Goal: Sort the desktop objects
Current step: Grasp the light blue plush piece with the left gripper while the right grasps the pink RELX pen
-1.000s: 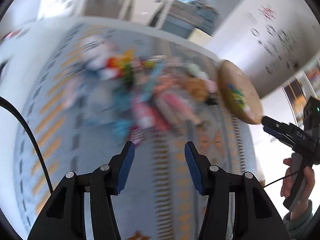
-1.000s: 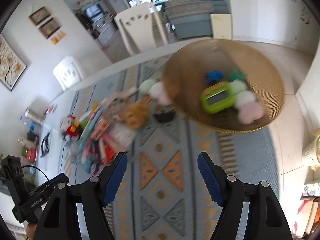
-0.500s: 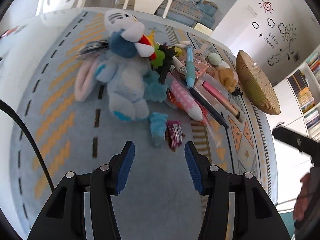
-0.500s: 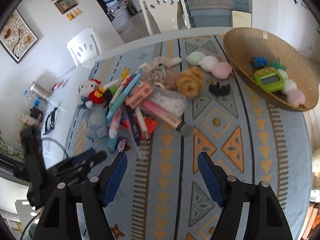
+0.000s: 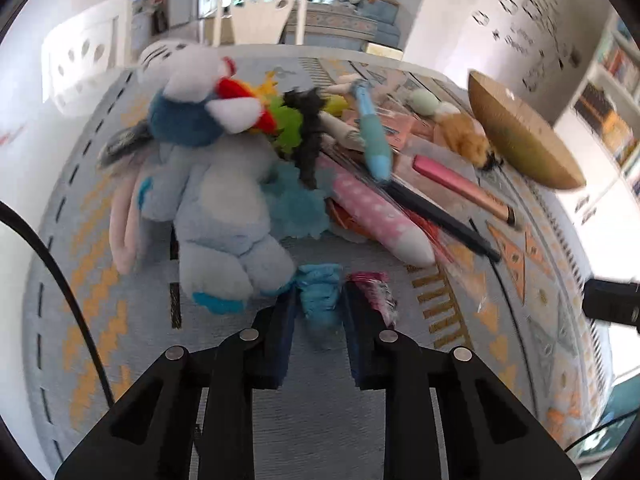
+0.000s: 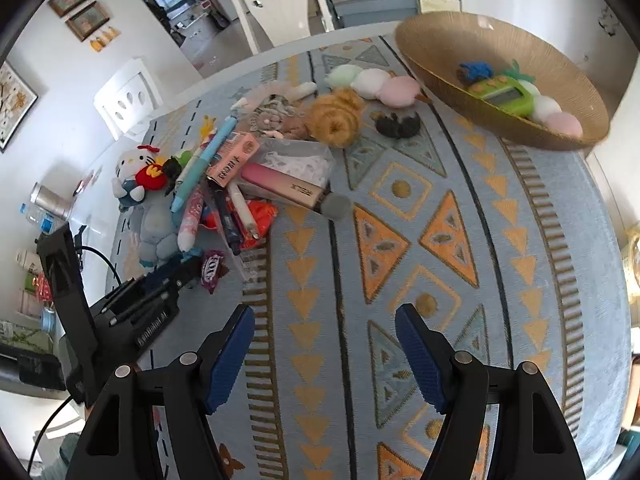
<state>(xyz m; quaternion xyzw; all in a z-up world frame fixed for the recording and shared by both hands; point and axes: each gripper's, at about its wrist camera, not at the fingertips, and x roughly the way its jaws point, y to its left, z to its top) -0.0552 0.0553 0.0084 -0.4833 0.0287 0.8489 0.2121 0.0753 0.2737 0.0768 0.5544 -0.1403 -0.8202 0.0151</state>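
A heap of toys and pens lies on the patterned cloth: a blue-and-white plush, a pink dotted pen, a teal pen. My left gripper has its fingers closed on a small blue fuzzy toy at the heap's near edge. A purple candy wrapper lies just right of it. In the right wrist view the left gripper sits by the heap. My right gripper is open and empty above bare cloth. The woven basket holds a green gadget and soft balls.
A pink tube, an orange scrunchie, a black hair clip and three pastel soft balls lie between heap and basket. White chairs stand behind the table. Bottles stand at the far left.
My left gripper has moved forward to the heap's near edge and closed its fingers around the small blue fuzzy toy. The right gripper's view has steadied, still open.
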